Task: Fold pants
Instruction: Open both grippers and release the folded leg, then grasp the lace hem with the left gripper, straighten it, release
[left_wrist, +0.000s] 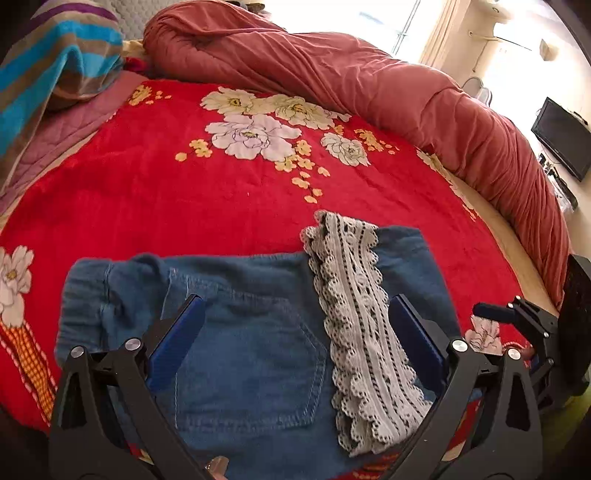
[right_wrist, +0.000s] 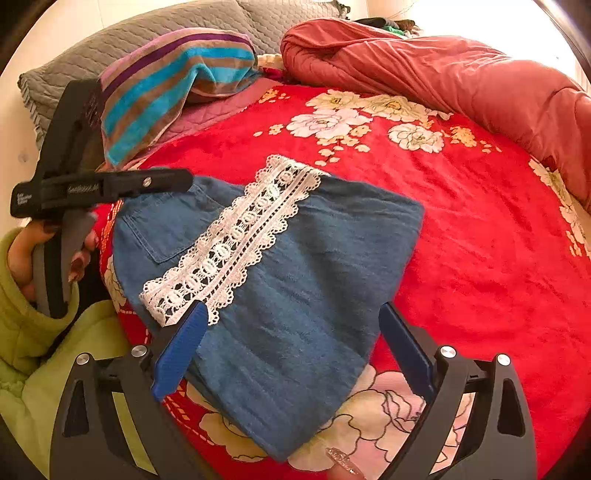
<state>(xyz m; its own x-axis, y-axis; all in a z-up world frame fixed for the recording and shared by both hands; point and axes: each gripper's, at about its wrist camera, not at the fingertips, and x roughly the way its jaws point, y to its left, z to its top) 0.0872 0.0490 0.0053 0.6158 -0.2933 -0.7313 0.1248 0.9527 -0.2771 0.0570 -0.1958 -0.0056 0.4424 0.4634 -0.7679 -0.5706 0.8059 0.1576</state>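
Observation:
Blue denim pants lie folded into a compact bundle on the red floral blanket, a white lace trim running across the top. My left gripper is open just above the bundle, blue pads on either side, back pocket between them. In the right wrist view the same pants lie with the lace trim diagonal. My right gripper is open over the near part of the bundle. The left gripper shows at the pants' far left corner.
A rolled pinkish-red quilt runs along the far and right side of the bed. A striped towel and grey pillows lie at the head. A monitor stands on the right. My green sleeve is at lower left.

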